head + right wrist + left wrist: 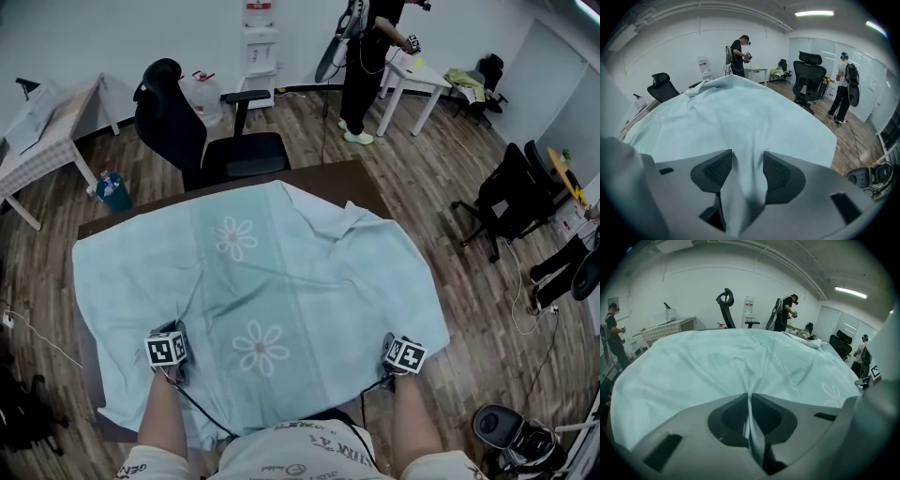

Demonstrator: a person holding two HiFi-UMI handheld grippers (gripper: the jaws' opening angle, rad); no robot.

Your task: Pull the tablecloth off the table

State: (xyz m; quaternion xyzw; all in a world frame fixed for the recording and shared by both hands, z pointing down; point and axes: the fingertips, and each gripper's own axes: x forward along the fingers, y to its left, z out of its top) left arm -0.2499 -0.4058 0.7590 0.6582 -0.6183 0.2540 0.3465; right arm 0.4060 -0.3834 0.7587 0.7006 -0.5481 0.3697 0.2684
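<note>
A pale teal tablecloth [281, 281] with white flower prints covers the dark brown table [342, 175] and hangs over its near edge. At the near left, my left gripper [174, 330] is shut on a pinched-up fold of the cloth; in the left gripper view the fold [751, 399] runs thin between the closed jaws of the left gripper [749, 401]. At the near right corner, my right gripper [387, 341] stands with its jaws apart. In the right gripper view a loose bunch of the tablecloth [740, 112] lies between the pads of the right gripper [747, 165].
A black office chair [202, 141] stands just beyond the table's far edge. A person [367, 56] stands by a white table [417, 80] at the back. More black chairs [511, 197] sit to the right, and a checked table [37, 141] to the far left.
</note>
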